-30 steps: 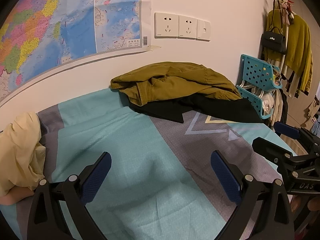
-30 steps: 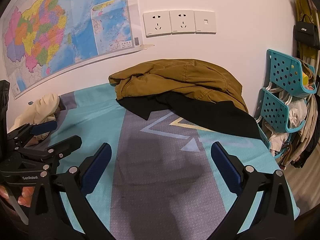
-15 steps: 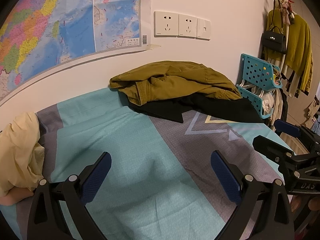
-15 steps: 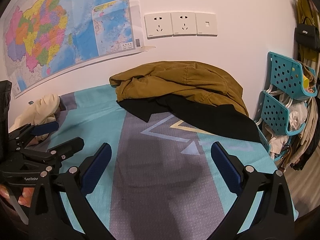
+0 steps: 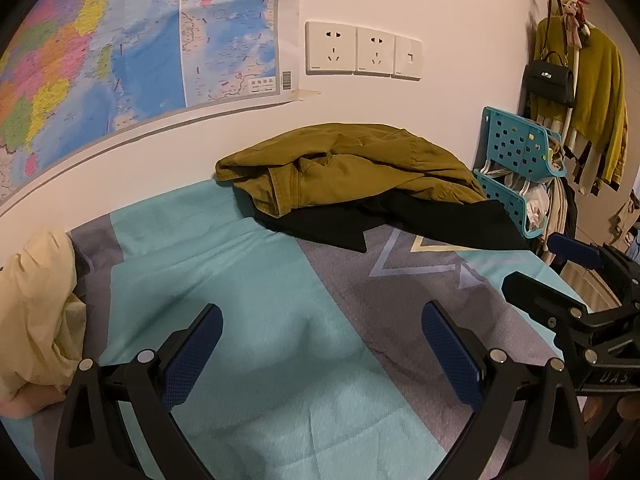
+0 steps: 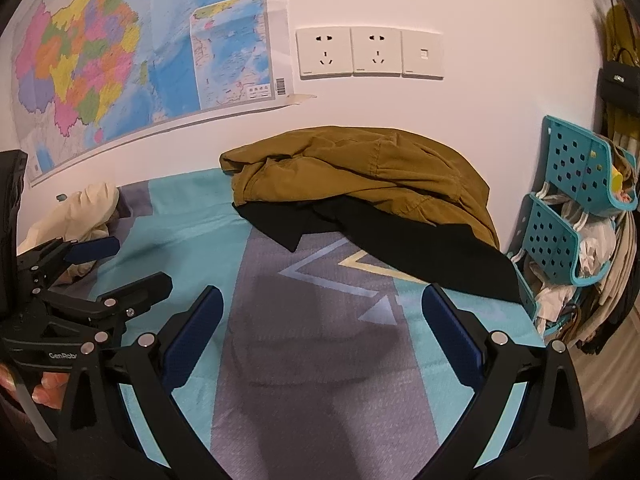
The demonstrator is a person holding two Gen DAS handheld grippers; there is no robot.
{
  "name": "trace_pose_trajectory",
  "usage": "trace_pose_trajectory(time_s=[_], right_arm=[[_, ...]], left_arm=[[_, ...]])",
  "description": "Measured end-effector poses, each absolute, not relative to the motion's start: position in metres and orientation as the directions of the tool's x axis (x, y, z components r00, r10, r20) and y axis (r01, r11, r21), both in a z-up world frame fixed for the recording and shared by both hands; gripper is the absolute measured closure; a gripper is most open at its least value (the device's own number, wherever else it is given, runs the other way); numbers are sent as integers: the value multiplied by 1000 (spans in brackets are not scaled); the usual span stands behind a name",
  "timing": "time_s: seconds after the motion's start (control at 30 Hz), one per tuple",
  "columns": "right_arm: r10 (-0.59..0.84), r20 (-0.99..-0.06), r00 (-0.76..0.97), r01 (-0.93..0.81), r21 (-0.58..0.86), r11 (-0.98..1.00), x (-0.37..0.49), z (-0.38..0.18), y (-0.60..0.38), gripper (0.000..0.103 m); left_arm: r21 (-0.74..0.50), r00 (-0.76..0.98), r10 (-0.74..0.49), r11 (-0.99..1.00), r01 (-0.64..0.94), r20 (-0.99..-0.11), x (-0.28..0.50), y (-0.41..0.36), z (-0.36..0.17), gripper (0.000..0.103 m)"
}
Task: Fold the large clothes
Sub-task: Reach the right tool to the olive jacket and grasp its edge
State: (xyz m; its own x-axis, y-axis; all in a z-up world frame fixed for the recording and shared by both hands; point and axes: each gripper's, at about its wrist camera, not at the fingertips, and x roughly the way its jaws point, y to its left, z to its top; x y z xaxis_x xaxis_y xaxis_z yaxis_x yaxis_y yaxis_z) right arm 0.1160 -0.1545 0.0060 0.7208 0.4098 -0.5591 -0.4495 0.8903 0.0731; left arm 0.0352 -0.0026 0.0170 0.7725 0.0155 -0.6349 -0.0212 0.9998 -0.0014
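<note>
My left claw [image 5: 320,344] hangs spread wide over the teal and grey bed cover [image 5: 248,280], gripping nothing; my right claw [image 6: 320,340] is spread just as wide and empty beside it. The olive jacket [image 5: 352,164] lies crumpled at the far edge of the bed against the wall, on top of a black garment [image 5: 432,224] that spills toward the bed's far right corner. A cream garment [image 5: 36,304] sits bunched at the left edge.
</note>
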Motion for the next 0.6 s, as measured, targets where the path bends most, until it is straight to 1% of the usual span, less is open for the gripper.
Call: trace_pose_trajectory(time_s=[0.1, 0.27, 0.53, 0.6], right_arm=[[412, -560, 719, -463, 56, 885, 123, 8, -152, 5], [402, -570, 717, -498, -14, 867, 146, 10, -143, 5], [363, -595, 717, -556, -174, 813, 232, 19, -103, 6], [360, -621, 697, -578, -189, 794, 256, 18, -87, 6]], left_arm=[[-7, 765, 15, 1000, -25, -644, 42, -1, 15, 7], [-13, 747, 26, 999, -46, -665, 62, 8, 8, 7], [-27, 713, 45, 996, -90, -699, 108, 28, -3, 7], [-34, 720, 51, 994, -104, -692, 118, 34, -3, 7]])
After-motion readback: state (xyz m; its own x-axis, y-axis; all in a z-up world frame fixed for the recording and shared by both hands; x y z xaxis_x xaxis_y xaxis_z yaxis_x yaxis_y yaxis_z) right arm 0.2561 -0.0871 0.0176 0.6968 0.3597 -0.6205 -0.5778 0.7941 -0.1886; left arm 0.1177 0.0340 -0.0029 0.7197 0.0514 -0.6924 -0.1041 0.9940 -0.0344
